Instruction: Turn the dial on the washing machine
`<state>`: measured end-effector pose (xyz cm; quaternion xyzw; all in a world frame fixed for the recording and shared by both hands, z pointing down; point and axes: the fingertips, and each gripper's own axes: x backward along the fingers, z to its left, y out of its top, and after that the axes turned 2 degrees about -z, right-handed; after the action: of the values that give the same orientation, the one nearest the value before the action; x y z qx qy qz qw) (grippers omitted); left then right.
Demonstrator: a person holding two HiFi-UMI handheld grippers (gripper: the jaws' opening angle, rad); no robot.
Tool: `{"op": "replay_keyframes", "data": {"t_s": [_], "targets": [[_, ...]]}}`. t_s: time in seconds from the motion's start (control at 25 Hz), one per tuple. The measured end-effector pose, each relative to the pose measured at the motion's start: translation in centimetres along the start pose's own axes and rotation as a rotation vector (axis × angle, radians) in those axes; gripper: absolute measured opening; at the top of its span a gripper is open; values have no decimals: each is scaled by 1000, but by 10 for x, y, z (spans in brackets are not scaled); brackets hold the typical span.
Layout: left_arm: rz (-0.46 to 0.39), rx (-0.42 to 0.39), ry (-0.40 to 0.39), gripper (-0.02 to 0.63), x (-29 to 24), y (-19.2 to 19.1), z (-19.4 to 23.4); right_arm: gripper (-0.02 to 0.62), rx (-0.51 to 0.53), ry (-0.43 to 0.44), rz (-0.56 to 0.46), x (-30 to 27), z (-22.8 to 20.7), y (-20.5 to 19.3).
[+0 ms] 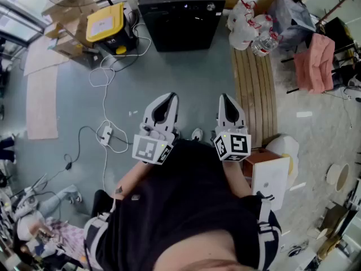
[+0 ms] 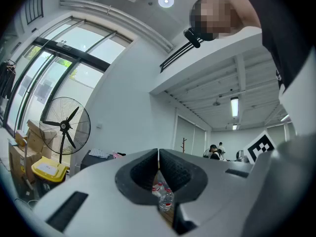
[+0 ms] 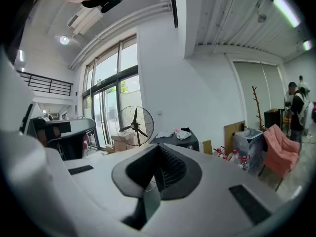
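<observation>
Dial [image 1: 210,7] sat on the black washer [image 1: 180,24], well ahead of us across the floor [image 1: 186,72]; we held left gripper [image 1: 168,99] and right gripper [image 1: 225,99] near our chest, both pressed together, pinching nothing.

Black shirt [image 1: 192,208], white-striped sleeves [image 1: 264,230]. Left hand-held gripper [image 1: 168,97] and right hand-held gripper [image 1: 224,97]: white, dark ribbed pads [image 2: 140,172], black-and-white marker cubes [image 1: 151,148].

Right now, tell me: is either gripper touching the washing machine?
No, the left gripper and right gripper sit by the person, across the floor from the washing machine.
</observation>
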<state>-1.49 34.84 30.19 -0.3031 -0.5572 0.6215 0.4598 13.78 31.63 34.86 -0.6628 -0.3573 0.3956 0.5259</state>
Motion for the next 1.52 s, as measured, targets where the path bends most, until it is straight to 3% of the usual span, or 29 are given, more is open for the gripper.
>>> {"op": "replay_keyframes", "data": {"t_s": [0.6, 0.76, 1.12, 1.52], "targets": [[-7, 11, 2, 28, 11, 5, 4, 31, -1, 29, -48, -2, 16, 7], [2, 20, 1, 28, 17, 5, 12, 149, -39, 35, 23, -13, 20, -13], [18, 73, -35, 28, 28, 1, 56, 153, -38, -16, 31, -37, 48, -29], [59, 86, -28, 28, -30, -27, 94, 153, -69, -3, 38, -118, 19, -37]]}}
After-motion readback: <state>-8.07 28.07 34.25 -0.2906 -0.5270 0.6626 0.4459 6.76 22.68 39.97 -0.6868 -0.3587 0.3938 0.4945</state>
